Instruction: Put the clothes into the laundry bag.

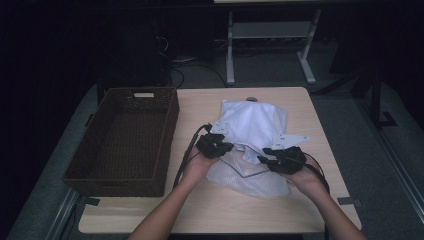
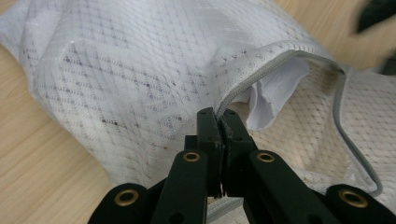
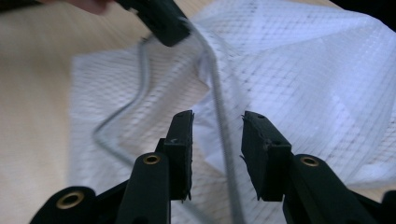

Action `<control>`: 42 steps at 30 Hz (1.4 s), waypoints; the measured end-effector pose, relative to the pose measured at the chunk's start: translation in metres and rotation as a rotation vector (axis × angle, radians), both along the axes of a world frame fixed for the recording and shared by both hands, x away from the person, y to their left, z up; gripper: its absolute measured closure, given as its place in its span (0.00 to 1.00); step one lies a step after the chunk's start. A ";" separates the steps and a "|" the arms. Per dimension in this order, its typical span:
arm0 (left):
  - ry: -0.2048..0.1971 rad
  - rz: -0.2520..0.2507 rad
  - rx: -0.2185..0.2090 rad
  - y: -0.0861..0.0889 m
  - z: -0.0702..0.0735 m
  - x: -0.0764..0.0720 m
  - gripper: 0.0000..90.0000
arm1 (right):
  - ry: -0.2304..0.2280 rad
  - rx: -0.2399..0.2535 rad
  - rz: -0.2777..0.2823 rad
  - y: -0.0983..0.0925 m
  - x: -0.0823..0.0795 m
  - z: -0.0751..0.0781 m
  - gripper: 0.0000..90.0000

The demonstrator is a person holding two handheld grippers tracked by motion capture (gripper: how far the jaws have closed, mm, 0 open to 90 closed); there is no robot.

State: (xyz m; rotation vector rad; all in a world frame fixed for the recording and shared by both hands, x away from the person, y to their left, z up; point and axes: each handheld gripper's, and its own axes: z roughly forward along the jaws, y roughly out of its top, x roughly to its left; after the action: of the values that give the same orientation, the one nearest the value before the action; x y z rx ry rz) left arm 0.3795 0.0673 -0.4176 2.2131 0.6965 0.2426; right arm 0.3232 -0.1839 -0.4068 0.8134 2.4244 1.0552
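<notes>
On the tabletop, right of the wicker basket, lies a white mesh laundry bag with white cloth showing in its unzipped mouth. Left tongs are pressed together, pinching the grey zipper edge. Right tongs stand spread (zipper band running between them), pads off the mesh.
</notes>
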 end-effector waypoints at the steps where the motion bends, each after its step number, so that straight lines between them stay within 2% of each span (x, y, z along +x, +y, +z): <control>1: -0.003 -0.004 0.003 0.000 0.001 -0.002 0.98 | 0.002 -0.013 -0.001 0.002 0.003 -0.002 0.69; 2: -0.006 -0.009 0.005 0.000 0.001 -0.003 0.98 | 0.004 -0.033 -0.004 0.005 0.007 -0.005 0.70; 5: 0.004 -0.028 0.006 0.001 0.002 -0.009 0.97 | 0.013 -0.080 0.001 0.011 0.013 -0.014 0.97; 9: 0.047 -0.073 0.026 0.005 -0.004 -0.019 0.95 | 0.043 -0.072 0.050 0.003 0.009 -0.014 0.98; 12: 0.085 -0.111 0.065 0.006 -0.015 -0.026 0.95 | 0.118 -0.054 0.096 -0.005 0.007 -0.019 0.98; 14: 0.110 -0.128 0.090 0.006 -0.023 -0.029 0.97 | 0.173 -0.076 0.132 -0.005 0.007 -0.027 0.98; 18: 0.159 -0.149 0.141 0.004 -0.037 -0.030 0.99 | 0.230 -0.132 0.177 0.000 0.009 -0.042 0.98; 20: 0.174 -0.153 0.138 0.004 -0.039 -0.030 0.99 | 0.230 -0.183 0.181 0.002 0.012 -0.048 0.98; 21: 0.174 -0.153 0.138 0.004 -0.039 -0.030 0.99 | 0.230 -0.183 0.181 0.002 0.012 -0.048 0.98; 23: 0.172 -0.157 0.130 0.002 -0.040 -0.028 0.99 | 0.199 -0.205 0.148 0.001 0.020 -0.048 0.99; 25: 0.168 -0.141 0.118 0.000 -0.041 -0.026 0.99 | 0.170 -0.214 0.117 0.002 0.026 -0.049 0.99; 29: 0.166 -0.124 0.110 0.000 -0.041 -0.019 0.99 | 0.159 -0.195 0.090 0.001 0.035 -0.050 0.99; 30: 0.160 -0.119 0.119 0.002 -0.041 -0.019 0.99 | 0.187 -0.156 0.101 -0.001 0.037 -0.051 0.98; 32: 0.163 -0.116 0.109 0.006 -0.041 -0.019 0.99 | 0.211 -0.115 0.133 -0.004 0.034 -0.048 0.93; 35: 0.169 -0.119 0.095 0.009 -0.041 -0.020 0.98 | 0.218 -0.046 0.159 -0.008 0.025 -0.038 0.82; 37: 0.172 -0.120 0.095 0.011 -0.040 -0.020 0.97 | 0.246 0.005 0.210 -0.008 0.018 -0.033 0.77; 39: 0.172 -0.118 0.091 0.012 -0.040 -0.019 0.97 | 0.270 0.014 0.272 -0.004 0.010 -0.033 0.75; 42: 0.174 -0.116 0.081 0.012 -0.038 -0.021 0.95 | 0.294 -0.022 0.333 0.006 0.006 -0.041 0.75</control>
State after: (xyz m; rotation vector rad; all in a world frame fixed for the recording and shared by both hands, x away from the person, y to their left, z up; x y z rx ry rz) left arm 0.3588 0.0793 -0.4553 2.3630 0.6582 0.0194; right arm 0.3289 -0.1780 -0.4479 0.6047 2.8908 1.0842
